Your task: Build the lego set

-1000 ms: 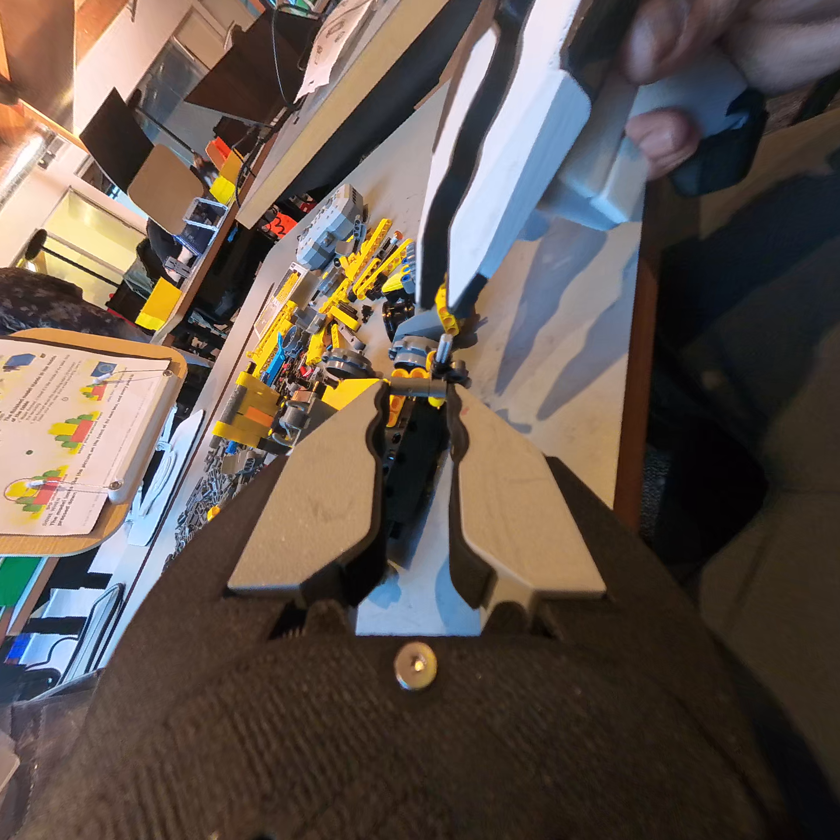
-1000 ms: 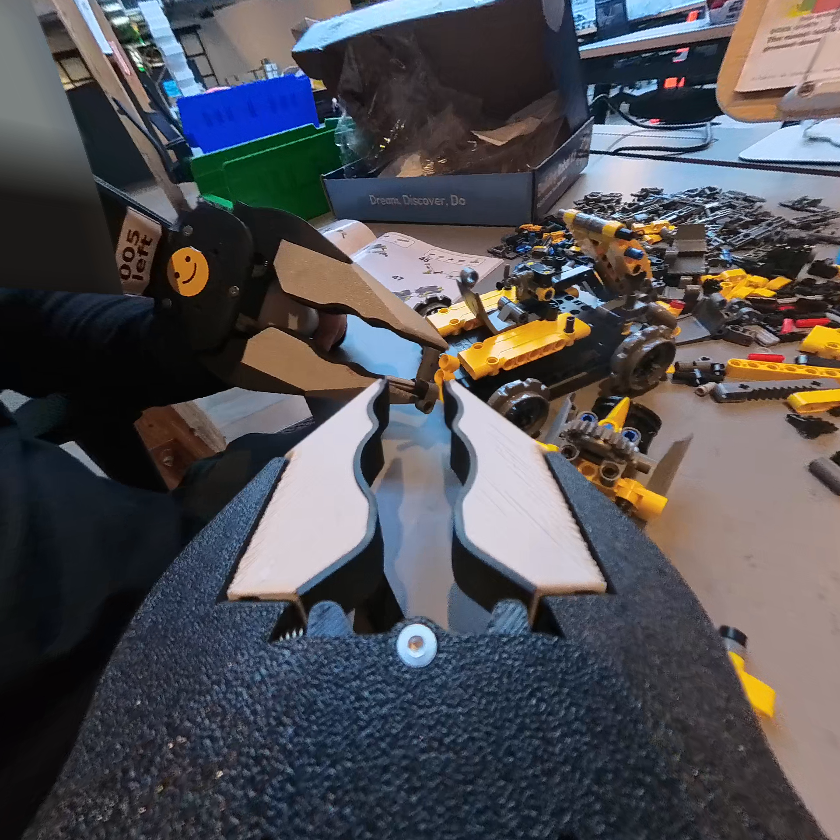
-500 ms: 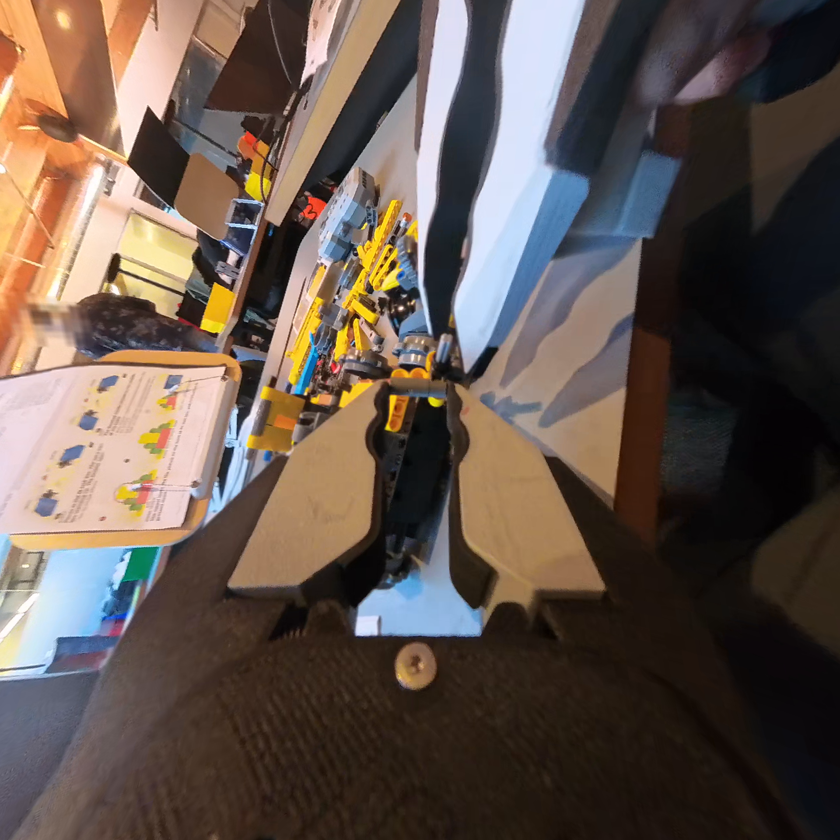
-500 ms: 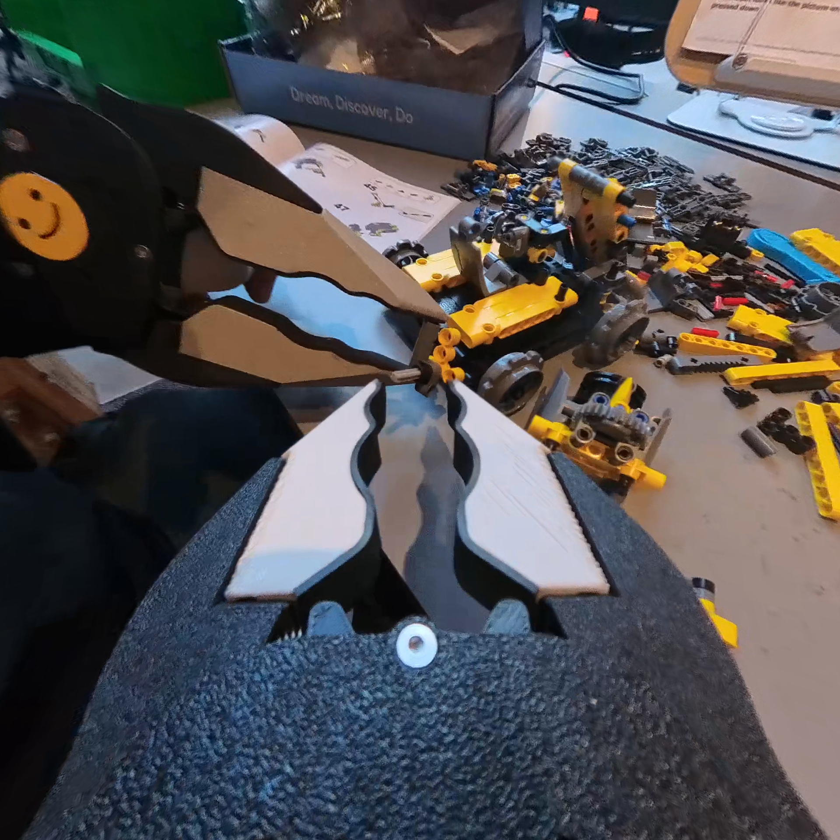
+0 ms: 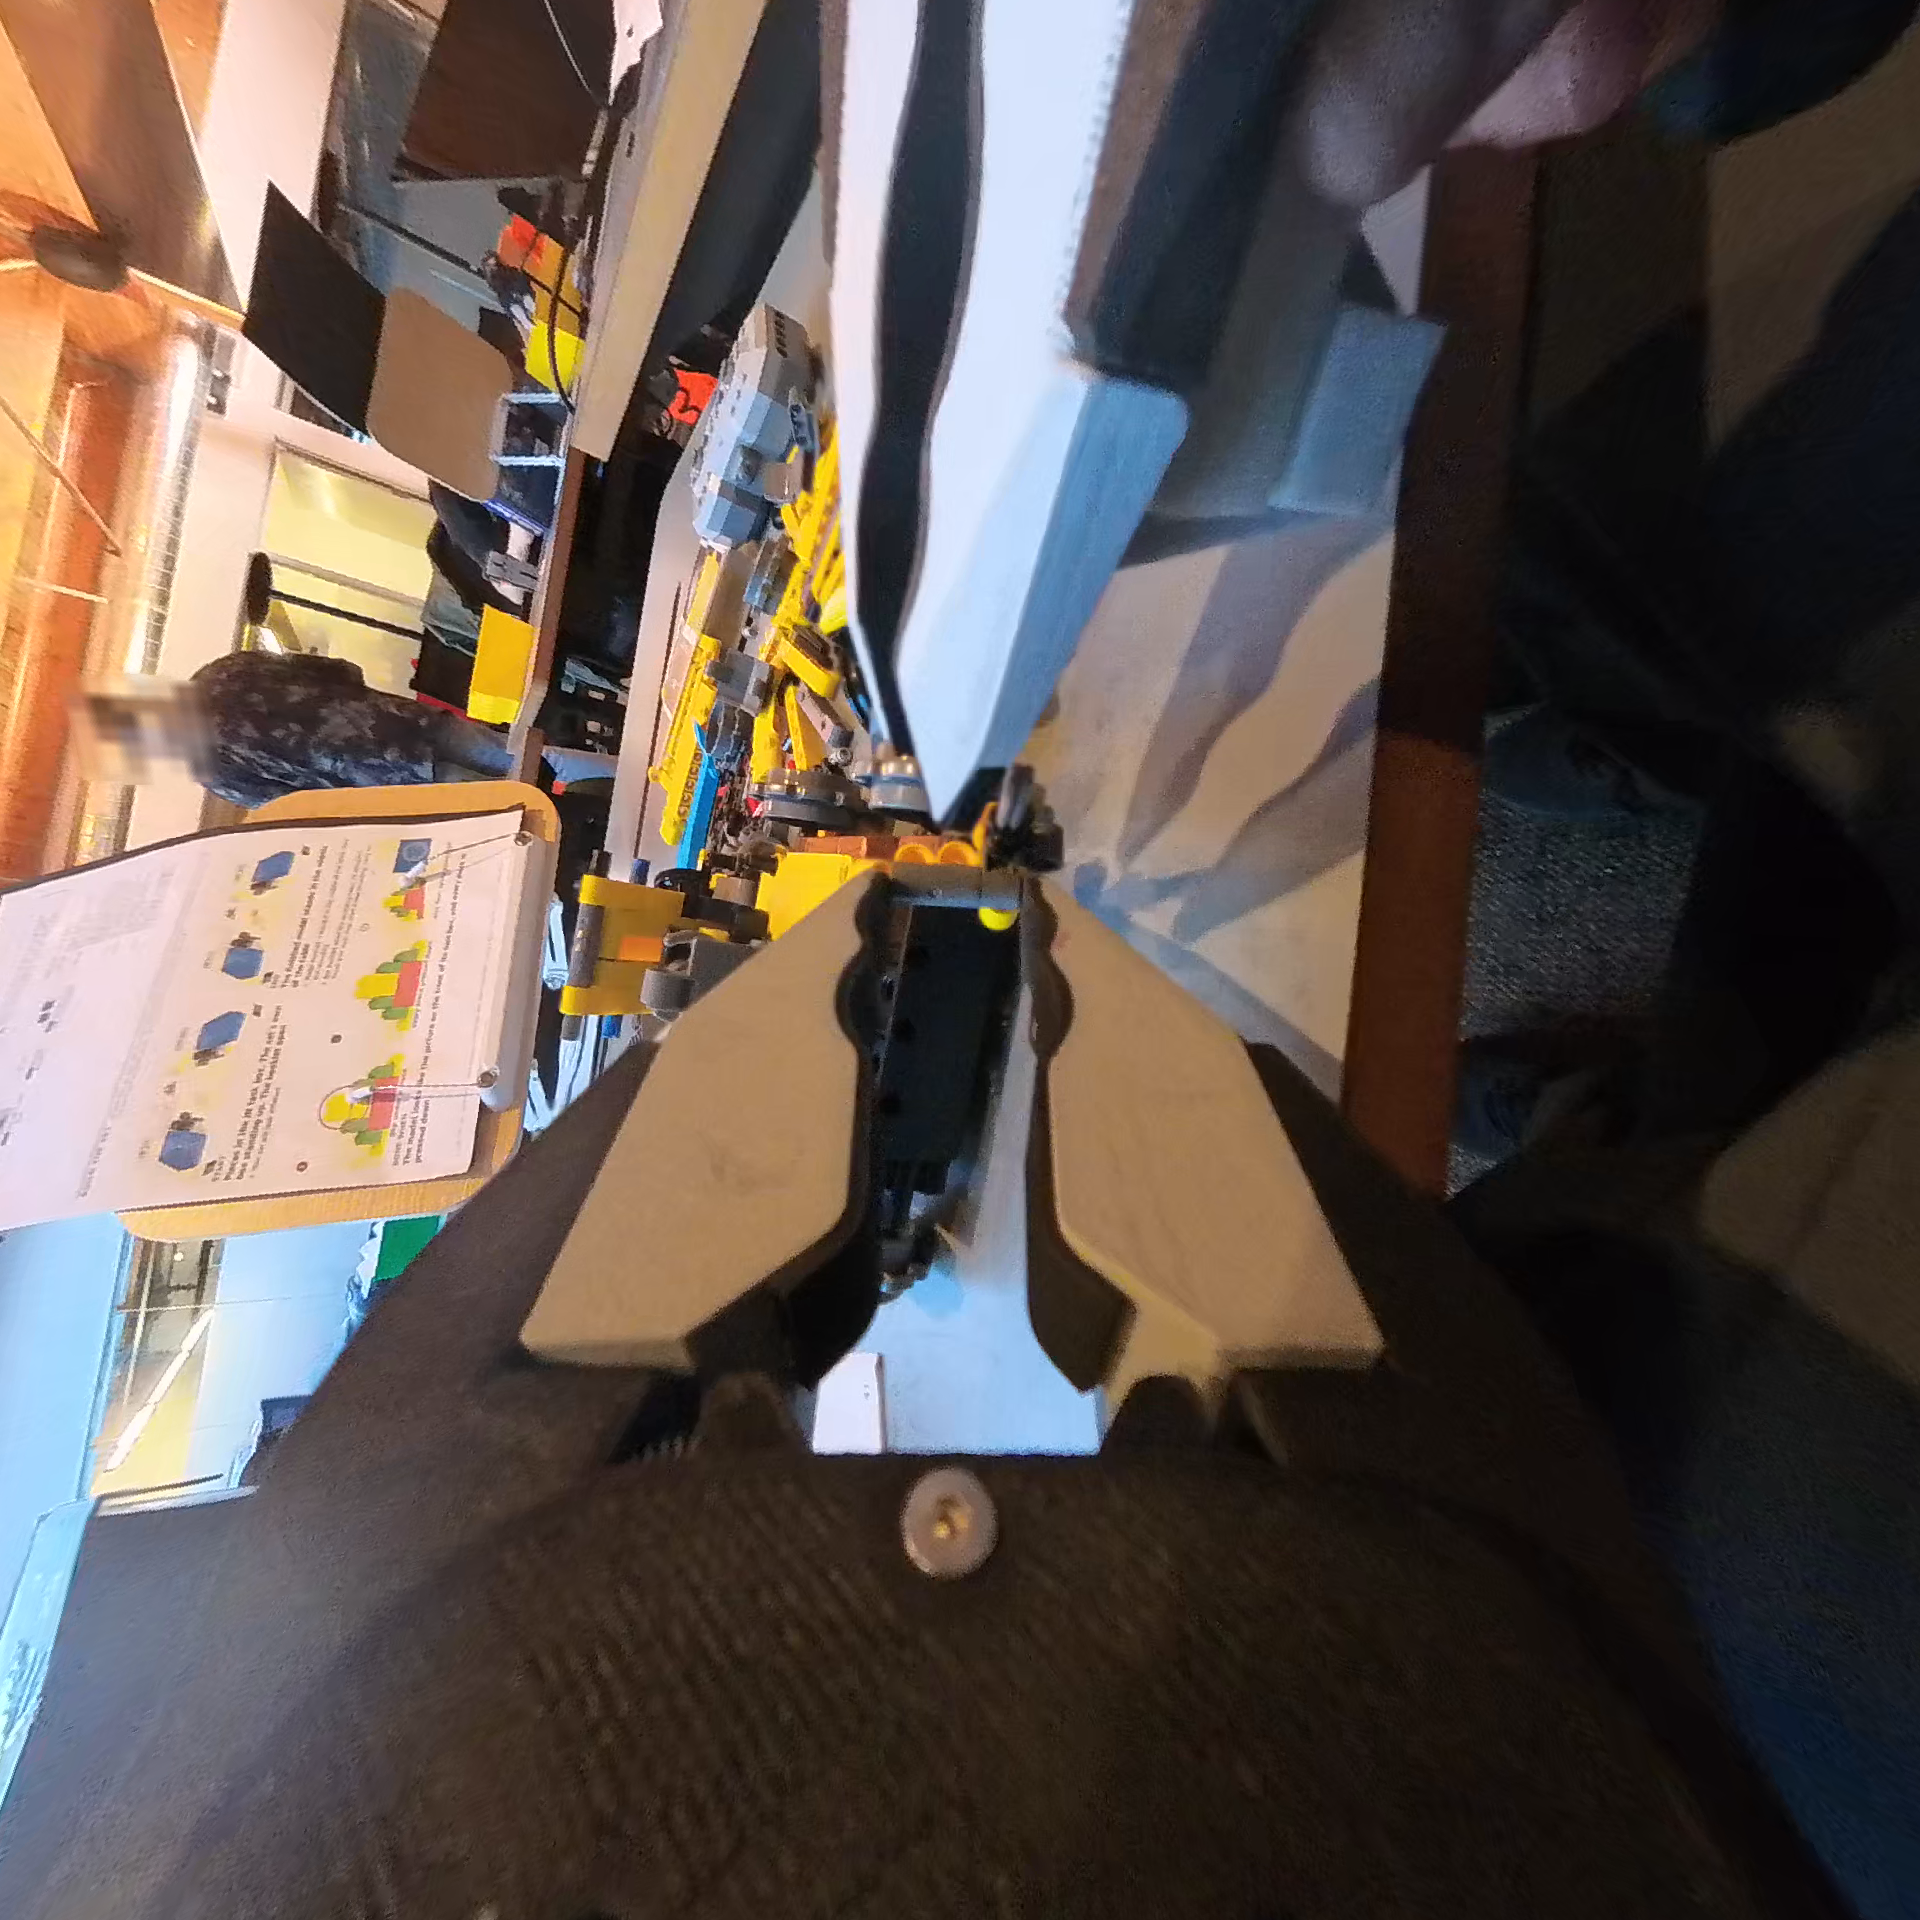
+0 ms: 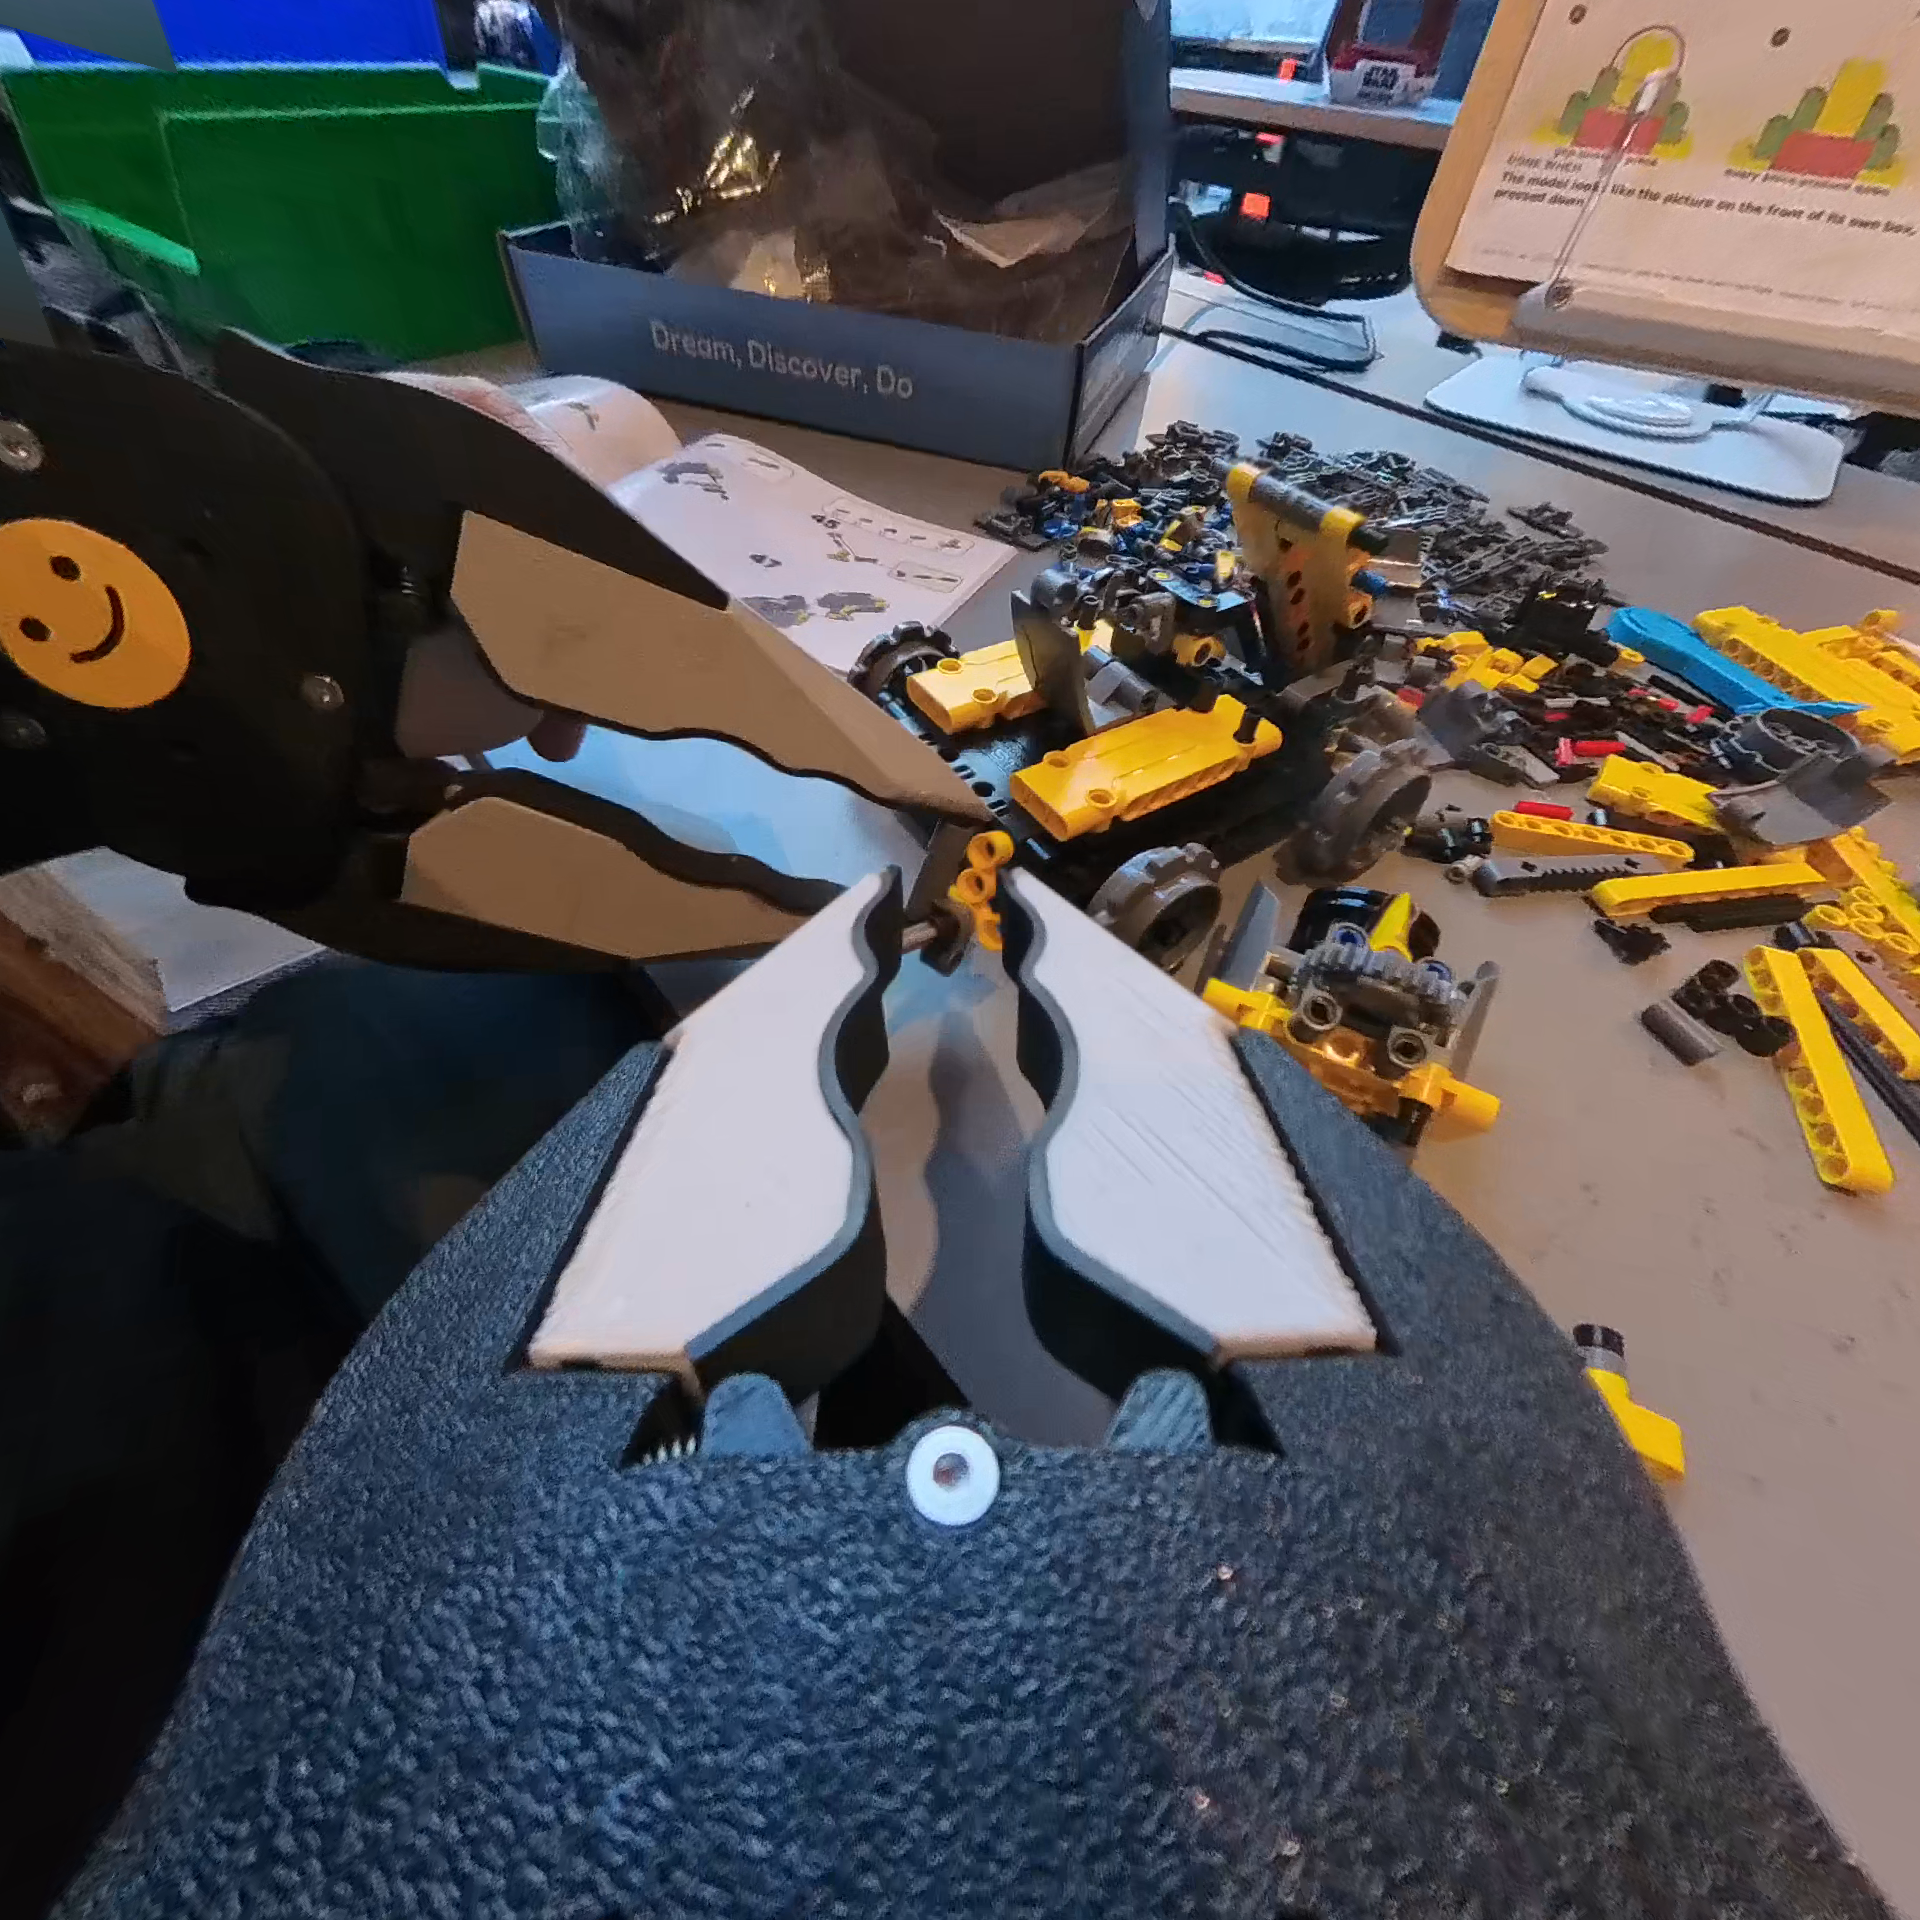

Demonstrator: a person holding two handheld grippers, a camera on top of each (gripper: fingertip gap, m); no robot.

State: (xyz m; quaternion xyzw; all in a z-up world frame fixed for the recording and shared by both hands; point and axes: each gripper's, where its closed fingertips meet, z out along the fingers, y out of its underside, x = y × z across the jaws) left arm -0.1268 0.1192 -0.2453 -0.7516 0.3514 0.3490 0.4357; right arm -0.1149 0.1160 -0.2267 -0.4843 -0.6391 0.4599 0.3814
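— Two claws meet tip to tip in the left wrist view. The left claw (image 5: 953,894) stands at a narrow gap and pinches a grey axle (image 5: 940,886) end to end between its fingertips.
— And beyond the axle?
— A small yellow beam (image 5: 935,852) sits on it. The right claw (image 5: 940,805) comes in from the far side with its tips at that beam. A black beam (image 5: 940,1039) of the model shows between the left fingers, above the bench (image 5: 1226,852). Off to the side, a printed sheet (image 5: 260,1018) is pinned to a wooden board.
— What of the right wrist view?
— The right claw is narrow too. The yellow beam and the axle's dark end lie between its tips, the beam just beside one finger. Whether the fingers press on it, I cannot tell.
— And around it?
— The left claw reaches in from the side, a round yellow sticker (image 6: 94,613) on its black body. Just behind the tips stands a partly built yellow-and-black vehicle (image 6: 1143,758). A small geared assembly (image 6: 1351,1018) lies near it, with loose yellow and black bricks (image 6: 1662,831) scattered beyond. Farther back lie an open instruction booklet (image 6: 831,551), a dark blue box (image 6: 831,353) and a green bin (image 6: 312,208).
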